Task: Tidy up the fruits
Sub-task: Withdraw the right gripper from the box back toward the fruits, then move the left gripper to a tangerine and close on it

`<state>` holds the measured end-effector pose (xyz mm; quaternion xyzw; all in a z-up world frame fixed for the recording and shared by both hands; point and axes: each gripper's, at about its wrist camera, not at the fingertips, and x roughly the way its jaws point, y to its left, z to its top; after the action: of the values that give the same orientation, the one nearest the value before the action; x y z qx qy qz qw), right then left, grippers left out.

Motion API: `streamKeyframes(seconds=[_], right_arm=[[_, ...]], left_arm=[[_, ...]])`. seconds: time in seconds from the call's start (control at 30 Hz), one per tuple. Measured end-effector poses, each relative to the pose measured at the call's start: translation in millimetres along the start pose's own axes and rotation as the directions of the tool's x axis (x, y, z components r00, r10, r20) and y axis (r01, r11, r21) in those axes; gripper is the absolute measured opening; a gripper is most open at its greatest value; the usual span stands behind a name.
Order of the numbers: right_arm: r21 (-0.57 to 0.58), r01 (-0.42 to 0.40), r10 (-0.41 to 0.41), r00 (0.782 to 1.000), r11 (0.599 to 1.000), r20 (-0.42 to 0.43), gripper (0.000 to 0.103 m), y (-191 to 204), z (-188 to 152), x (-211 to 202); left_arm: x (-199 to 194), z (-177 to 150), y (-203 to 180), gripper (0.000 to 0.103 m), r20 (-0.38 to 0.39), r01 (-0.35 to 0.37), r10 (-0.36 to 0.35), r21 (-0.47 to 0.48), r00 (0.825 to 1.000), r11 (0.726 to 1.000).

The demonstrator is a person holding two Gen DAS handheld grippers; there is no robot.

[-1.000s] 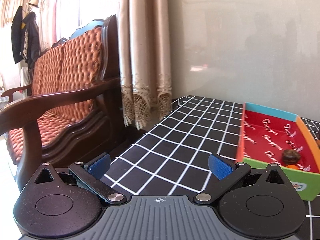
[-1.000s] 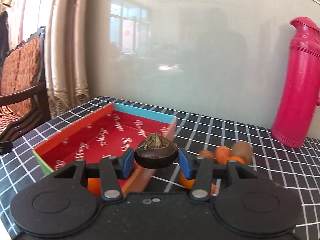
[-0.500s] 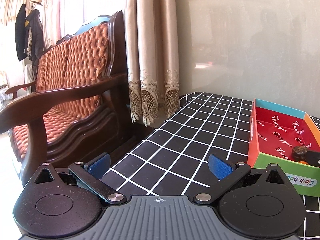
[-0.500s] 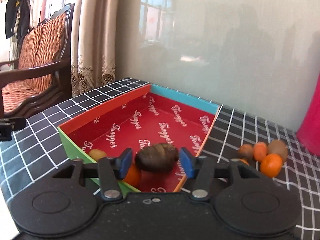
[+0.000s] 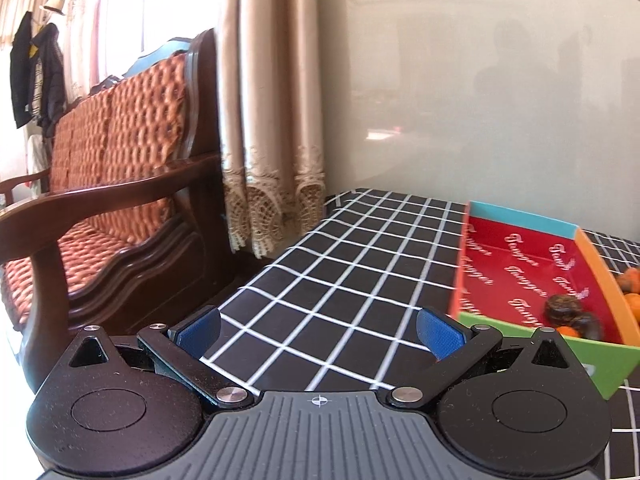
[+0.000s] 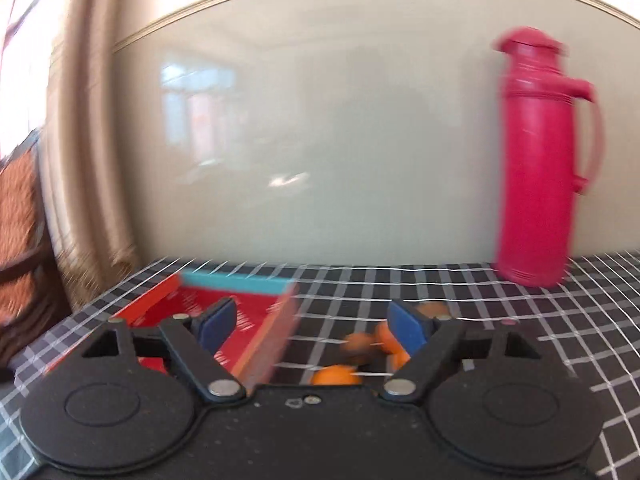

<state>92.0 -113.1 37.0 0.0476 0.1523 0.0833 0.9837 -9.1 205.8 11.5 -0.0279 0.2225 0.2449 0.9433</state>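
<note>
A red-lined cardboard tray [image 5: 516, 256] with a green front wall sits on the checked tablecloth. Two dark brown fruits [image 5: 564, 307] and a small orange one [image 5: 568, 331] lie in its near corner. My left gripper [image 5: 320, 330] is open and empty, low over the cloth, left of the tray. My right gripper [image 6: 310, 326] is open and empty, above the tray's right wall [image 6: 276, 332]. Several small orange and brown fruits [image 6: 360, 344] lie loose on the cloth right of the tray; some also show in the left wrist view [image 5: 630, 284]. The right wrist view is blurred.
A tall pink thermos [image 6: 540, 160] stands at the back right against the wall. A wooden bench with orange cushions [image 5: 100, 184] and a lace-edged curtain [image 5: 272, 120] stand beyond the table's left edge [image 5: 256, 276].
My right gripper opened and let go of the dark brown fruit into the tray, then rose and swung right. My left gripper shifted slightly, staying open.
</note>
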Motion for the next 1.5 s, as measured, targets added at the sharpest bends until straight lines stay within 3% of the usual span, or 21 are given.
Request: streamKeyframes(seconds=[0.2, 0.47, 0.63, 0.97, 1.17, 1.5], right_arm=[[0.047, 0.069, -0.069, 0.998, 0.996, -0.002, 0.083, -34, 3, -5], [0.008, 0.109, -0.108, 0.993, 0.994, -0.054, 0.083, -52, -1, -6], [-0.005, 0.117, -0.117, 0.992, 0.993, -0.043, 0.083, -65, 0, -14], [-0.010, 0.173, -0.173, 0.984, 0.985, -0.043, 0.084, -99, -1, -28], [0.005, 0.229, -0.229, 0.973, 0.973, -0.040, 0.084, -129, -3, -40], [0.030, 0.314, -0.312, 0.949, 0.949, -0.050, 0.084, -174, -10, -54]], left_arm=[[-11, 3, -26, 0.103, 0.016, 0.084, -0.085, 0.032, 0.996, 0.996], [-19, 7, -49, 0.103, 0.029, 0.141, -0.142, 0.024, 0.989, 0.990], [-22, 7, -59, 0.103, 0.039, 0.167, -0.167, 0.012, 0.985, 0.986], [-32, 8, -104, 0.103, 0.058, 0.231, -0.237, 0.092, 0.970, 0.969], [-36, 8, -133, 0.103, 0.055, 0.277, -0.285, 0.120, 0.957, 0.953], [-44, 7, -202, 0.103, 0.062, 0.371, -0.390, 0.205, 0.919, 0.906]])
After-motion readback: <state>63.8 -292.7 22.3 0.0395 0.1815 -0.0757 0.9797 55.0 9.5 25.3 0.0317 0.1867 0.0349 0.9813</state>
